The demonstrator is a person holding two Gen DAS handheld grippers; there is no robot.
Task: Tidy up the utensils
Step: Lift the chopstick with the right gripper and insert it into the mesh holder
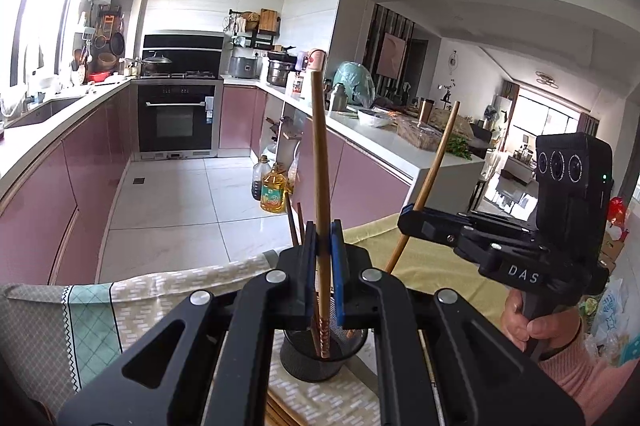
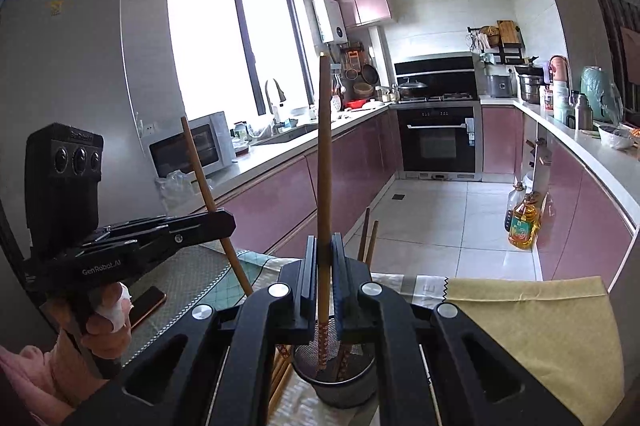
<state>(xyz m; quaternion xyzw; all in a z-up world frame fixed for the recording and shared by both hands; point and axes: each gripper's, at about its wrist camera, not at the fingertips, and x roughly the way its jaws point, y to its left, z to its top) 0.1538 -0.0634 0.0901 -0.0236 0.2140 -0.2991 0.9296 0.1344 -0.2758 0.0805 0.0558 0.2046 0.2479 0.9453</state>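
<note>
Left claw [image 1: 323, 246]: clamped on a chopstick [image 1: 320, 153], which stands nearly upright; its patterned lower end reaches into the mesh cup [image 1: 316, 358] directly below.
Left claw, seen from the right: [image 2: 224, 222] at the left of that view, shut around its chopstick [image 2: 208, 189], which leans with its top to the left.
Mesh cup: black, on the bench [image 1: 168, 290], near edge, under both claws; also shows below the right claw [image 2: 340, 382].
In the cup: two darker chopsticks [image 1: 295, 224] rise behind the left claw, leaning against the far rim.
Right claw [image 2: 325, 258]: clamped on a second chopstick [image 2: 324, 161], upright, patterned end down inside the cup.
Right claw, seen from the left: [image 1: 410, 222] at the right, holding its chopstick [image 1: 430, 181] tilted, top to the right.
Bench cover: patterned cloth at left, a yellow cloth [image 2: 532, 326] at right.
Loose item: a phone [image 2: 146, 302] lies flat on the bench, far left.
</note>
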